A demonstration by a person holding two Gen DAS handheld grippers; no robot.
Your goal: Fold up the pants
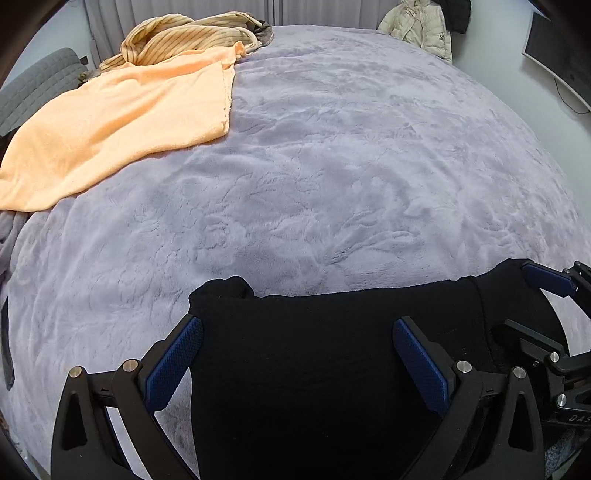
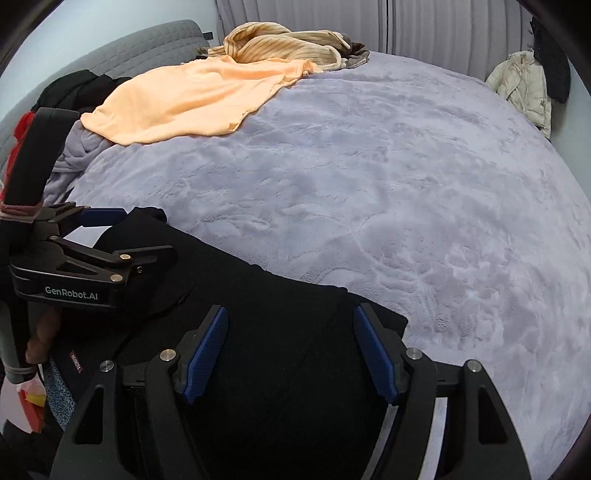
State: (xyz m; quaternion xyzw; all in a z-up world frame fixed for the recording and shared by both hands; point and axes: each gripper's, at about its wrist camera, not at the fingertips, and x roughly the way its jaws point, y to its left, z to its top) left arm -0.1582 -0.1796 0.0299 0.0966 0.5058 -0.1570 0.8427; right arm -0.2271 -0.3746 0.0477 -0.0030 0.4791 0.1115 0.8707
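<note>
Black pants [image 1: 332, 406] lie bunched flat at the near edge of a lavender plush blanket [image 1: 332, 166]. My left gripper [image 1: 300, 332] hovers over their left part, jaws wide open, blue pads [image 1: 173, 362] clear of the cloth. To its right, my right gripper [image 1: 533, 306] is open over the pants' far right corner. In the right wrist view the pants [image 2: 277, 295] fill the bottom. There my right gripper [image 2: 291, 328] stands open with nothing pinched, and my left gripper [image 2: 136, 232] is open at the left end of the pants.
An orange garment [image 1: 122, 122] and a beige striped one [image 1: 184, 37] lie at the back left of the bed. A cream jacket [image 1: 421, 26] hangs beyond the far edge. A grey quilted headboard [image 2: 147, 48] and dark and red clothes [image 2: 74, 88] are at the left.
</note>
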